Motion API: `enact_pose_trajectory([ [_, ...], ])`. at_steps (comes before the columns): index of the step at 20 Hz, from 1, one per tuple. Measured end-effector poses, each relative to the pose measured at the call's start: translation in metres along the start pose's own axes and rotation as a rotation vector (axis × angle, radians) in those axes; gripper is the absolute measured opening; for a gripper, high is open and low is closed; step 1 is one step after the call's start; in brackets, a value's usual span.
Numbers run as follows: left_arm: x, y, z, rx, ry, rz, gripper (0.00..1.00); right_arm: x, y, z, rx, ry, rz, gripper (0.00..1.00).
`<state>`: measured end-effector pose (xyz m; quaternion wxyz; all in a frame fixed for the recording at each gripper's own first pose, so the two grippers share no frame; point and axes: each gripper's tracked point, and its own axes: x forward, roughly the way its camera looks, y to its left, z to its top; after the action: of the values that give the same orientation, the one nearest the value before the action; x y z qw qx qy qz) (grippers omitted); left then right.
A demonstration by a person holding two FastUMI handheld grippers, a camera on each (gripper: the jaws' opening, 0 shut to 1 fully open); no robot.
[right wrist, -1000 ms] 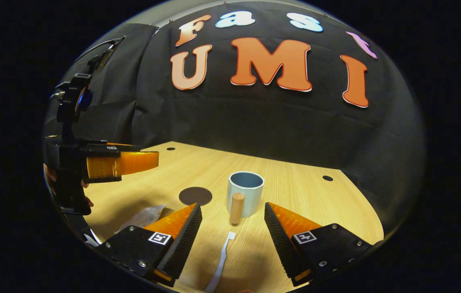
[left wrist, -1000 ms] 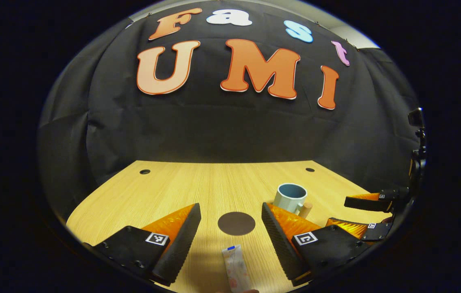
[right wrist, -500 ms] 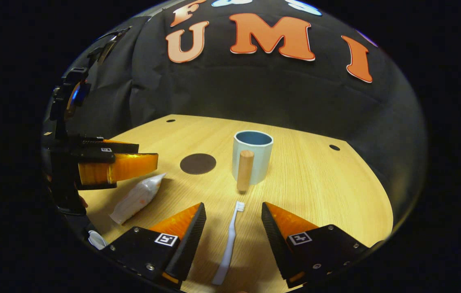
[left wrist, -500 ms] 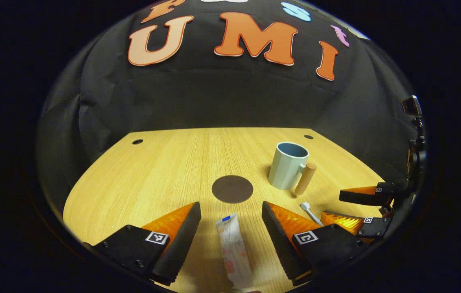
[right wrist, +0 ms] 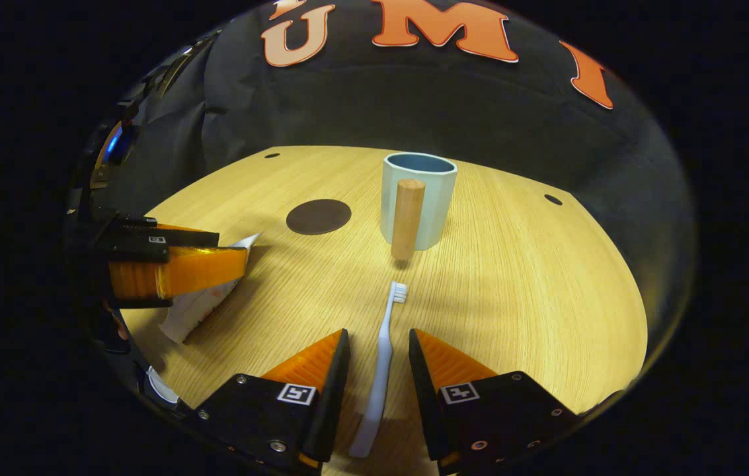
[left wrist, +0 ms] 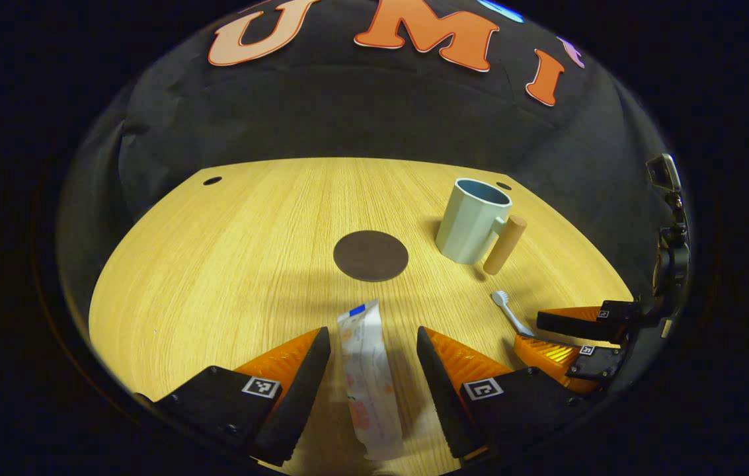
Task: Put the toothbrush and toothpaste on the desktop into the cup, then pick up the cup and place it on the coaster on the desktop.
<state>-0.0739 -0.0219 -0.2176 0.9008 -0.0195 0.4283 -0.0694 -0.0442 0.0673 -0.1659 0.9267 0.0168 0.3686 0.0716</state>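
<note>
Straddling the toothpaste (left wrist: 369, 380), the left gripper (left wrist: 367, 347) is seen partly open, gaps visible at both fingers. The toothbrush (right wrist: 381, 360) is likewise bracketed, ungripped, by the right gripper (right wrist: 379, 344), narrowed since a second ago. The cup (right wrist: 418, 198) stands at 12 o'clock, the coaster (right wrist: 318, 216) at 11.

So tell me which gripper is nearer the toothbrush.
Right. The right gripper straddles the toothbrush, its handle lying between the open fingers. The left gripper is off to the side, straddling the toothpaste.
</note>
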Motion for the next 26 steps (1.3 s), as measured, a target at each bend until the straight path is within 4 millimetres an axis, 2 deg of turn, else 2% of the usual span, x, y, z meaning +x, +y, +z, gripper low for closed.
enact_pose_trajectory([
  [1, 0.002, 0.0, -0.006, 0.004, 0.016, 0.01, 0.88, -0.002, 0.002, 0.004, 0.011, 0.0, 0.006, 0.51],
  [3, 0.009, -0.005, -0.014, 0.002, 0.044, 0.023, 0.88, 0.002, 0.003, -0.001, 0.032, 0.015, 0.003, 0.42],
  [5, 0.012, -0.006, -0.018, -0.029, 0.07, 0.017, 0.78, 0.001, 0.001, 0.003, 0.045, 0.022, -0.015, 0.33],
  [6, 0.014, -0.005, -0.019, -0.037, 0.072, 0.02, 0.76, 0.001, -0.001, 0.003, 0.047, 0.028, -0.017, 0.25],
  [8, 0.014, -0.004, -0.021, -0.03, 0.081, 0.034, 0.77, -0.001, -0.005, 0.005, 0.037, 0.033, -0.014, 0.17],
  [10, 0.013, 0.001, -0.02, -0.027, 0.081, 0.055, 0.54, -0.001, -0.002, 0.005, 0.032, 0.037, -0.016, 0.09],
  [11, 0.016, 0.001, -0.019, -0.034, 0.075, 0.054, 0.49, 0.0, 0.0, 0.005, 0.032, 0.036, -0.018, 0.07],
  [12, 0.017, 0.004, -0.018, -0.043, 0.076, 0.06, 0.51, 0.0, 0.001, 0.003, 0.035, 0.036, -0.019, 0.05],
  [13, 0.016, 0.005, -0.019, -0.066, 0.076, 0.062, 0.44, 0.001, 0.001, 0.004, 0.042, 0.035, -0.017, 0.05],
  [14, 0.018, 0.007, -0.018, -0.073, 0.069, 0.053, 0.26, -0.001, 0.001, 0.004, 0.052, 0.034, -0.012, 0.05],
  [16, 0.014, 0.008, -0.017, -0.085, 0.066, 0.037, 0.21, -0.003, -0.005, 0.007, 0.091, 0.032, 0.003, 0.04],
  [18, 0.014, 0.007, -0.018, -0.09, 0.064, 0.038, 0.21, -0.003, -0.007, 0.008, 0.103, 0.02, 0.014, 0.04],
  [20, 0.01, 0.009, -0.016, -0.099, 0.055, 0.037, 0.21, -0.01, -0.008, 0.018, 0.102, -0.011, 0.013, 0.04],
  [21, 0.004, 0.008, -0.013, -0.105, 0.058, 0.028, 0.17, -0.012, -0.008, 0.024, 0.104, -0.024, 0.018, 0.04],
  [22, 0.012, 0.008, -0.016, -0.107, 0.057, 0.021, 0.14, -0.015, -0.008, 0.027, 0.102, -0.037, 0.023, 0.04],
  [26, 0.006, 0.007, -0.01, -0.094, 0.03, 0.016, 0.13, -0.026, -0.01, 0.039, 0.081, -0.091, 0.03, 0.04],
])
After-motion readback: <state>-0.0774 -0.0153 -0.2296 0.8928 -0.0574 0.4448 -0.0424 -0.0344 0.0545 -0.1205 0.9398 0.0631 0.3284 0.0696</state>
